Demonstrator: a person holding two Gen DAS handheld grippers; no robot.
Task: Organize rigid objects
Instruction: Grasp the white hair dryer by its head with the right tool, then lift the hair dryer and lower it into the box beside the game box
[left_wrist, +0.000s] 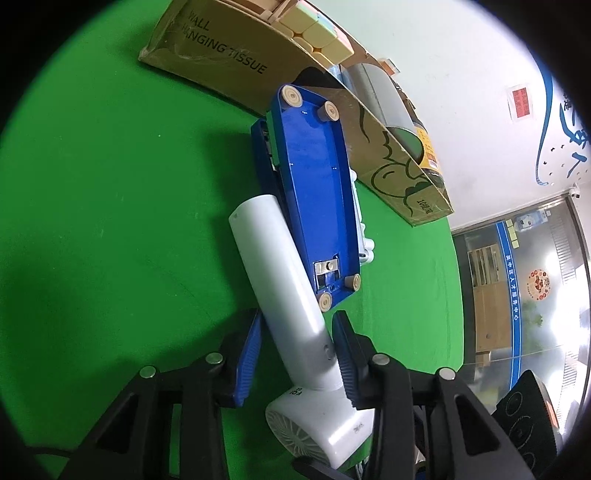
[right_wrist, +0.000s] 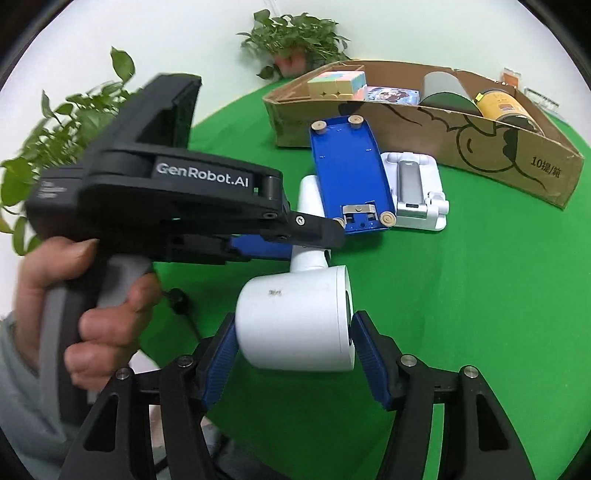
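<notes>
We find the hair dryer (right_wrist: 295, 317) lying on the green bench (right_wrist: 461, 314), left tool (left_wrist: 297, 354) narrow around its handle, right tool (right_wrist: 293, 350) wide astride its barrel, both unclamped; next comes gripping and lifting toward the cardboard box (right_wrist: 480, 147).

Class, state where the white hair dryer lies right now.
The white hair dryer lies on the green table, between both grippers' fingers, its handle beside the blue stapler.

Green tabletop (right_wrist: 461, 295), white wall (left_wrist: 443, 55), leafy plants (right_wrist: 295, 37), glass partition (left_wrist: 517, 288)
</notes>
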